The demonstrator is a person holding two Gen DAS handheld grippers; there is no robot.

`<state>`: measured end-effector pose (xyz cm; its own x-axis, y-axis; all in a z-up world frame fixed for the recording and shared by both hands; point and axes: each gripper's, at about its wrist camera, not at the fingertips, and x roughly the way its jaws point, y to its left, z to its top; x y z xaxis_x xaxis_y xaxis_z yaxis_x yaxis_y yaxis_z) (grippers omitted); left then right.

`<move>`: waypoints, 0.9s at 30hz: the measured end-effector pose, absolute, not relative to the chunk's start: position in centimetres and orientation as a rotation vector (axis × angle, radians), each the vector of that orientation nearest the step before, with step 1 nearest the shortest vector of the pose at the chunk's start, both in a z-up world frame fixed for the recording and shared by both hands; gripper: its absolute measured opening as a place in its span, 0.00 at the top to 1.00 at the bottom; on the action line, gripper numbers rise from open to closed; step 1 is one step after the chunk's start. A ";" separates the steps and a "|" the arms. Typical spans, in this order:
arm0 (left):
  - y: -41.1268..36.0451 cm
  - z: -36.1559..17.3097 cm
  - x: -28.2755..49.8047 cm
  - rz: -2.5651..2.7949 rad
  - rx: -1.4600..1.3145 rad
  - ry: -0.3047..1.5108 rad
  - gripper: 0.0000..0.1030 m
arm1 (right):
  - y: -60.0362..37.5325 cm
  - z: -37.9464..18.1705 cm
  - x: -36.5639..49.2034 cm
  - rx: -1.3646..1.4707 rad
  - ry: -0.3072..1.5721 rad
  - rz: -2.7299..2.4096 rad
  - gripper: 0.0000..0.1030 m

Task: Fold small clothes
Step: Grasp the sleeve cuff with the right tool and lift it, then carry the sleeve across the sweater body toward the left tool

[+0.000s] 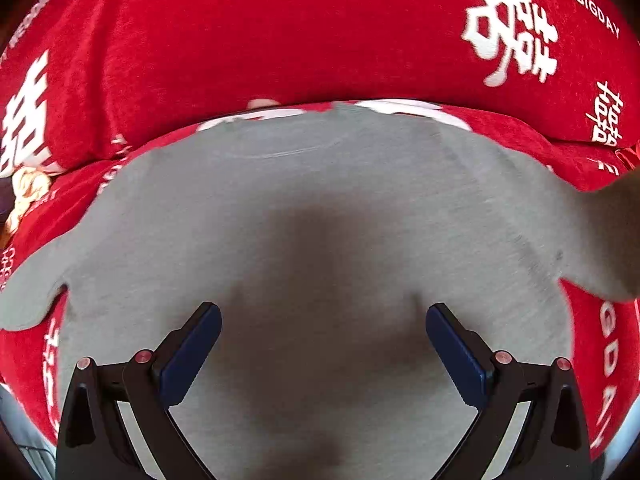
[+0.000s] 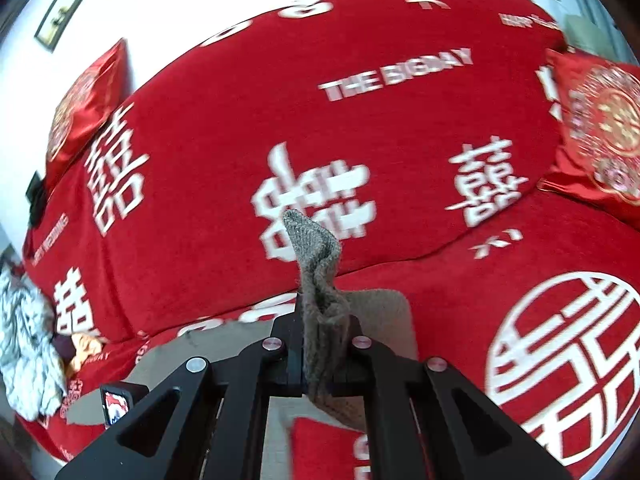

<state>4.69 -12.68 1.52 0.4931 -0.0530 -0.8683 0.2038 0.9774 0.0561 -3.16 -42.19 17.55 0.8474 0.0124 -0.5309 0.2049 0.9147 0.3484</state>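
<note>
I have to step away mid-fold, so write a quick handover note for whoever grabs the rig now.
Left gripper: open, hovering over the body of the grey shirt, holding nothing.
Right gripper: shut on a bunched piece of the grey shirt, lifted off the red sofa cover.
The shirt lies spread flat on the sofa seat, sleeves out to both sides.
Done: one piece of it gripped and raised.
Left: carry that part over the body, then the remaining folds; no finished fold shows yet.
</note>
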 end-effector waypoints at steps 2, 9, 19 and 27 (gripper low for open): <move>-11.1 1.5 4.6 -0.152 0.155 1.038 0.00 | -39.8 17.9 -2.1 0.397 0.559 -0.086 0.94; -5.2 1.5 4.9 -0.131 0.073 1.040 0.00 | -30.4 18.7 1.7 0.332 0.582 -0.002 0.94; 2.8 0.5 5.7 -0.073 -0.043 1.059 0.00 | -17.4 16.3 7.1 0.241 0.666 0.111 0.94; 7.7 0.1 4.9 -0.059 -0.158 1.051 0.00 | -10.8 12.7 9.2 0.191 0.754 0.179 0.94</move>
<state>4.92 7.67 0.07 0.4968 -0.1238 -0.8590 -0.0272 0.9871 -0.1579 9.24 -10.84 12.65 0.7152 0.2294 -0.6602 -0.0925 0.9674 0.2359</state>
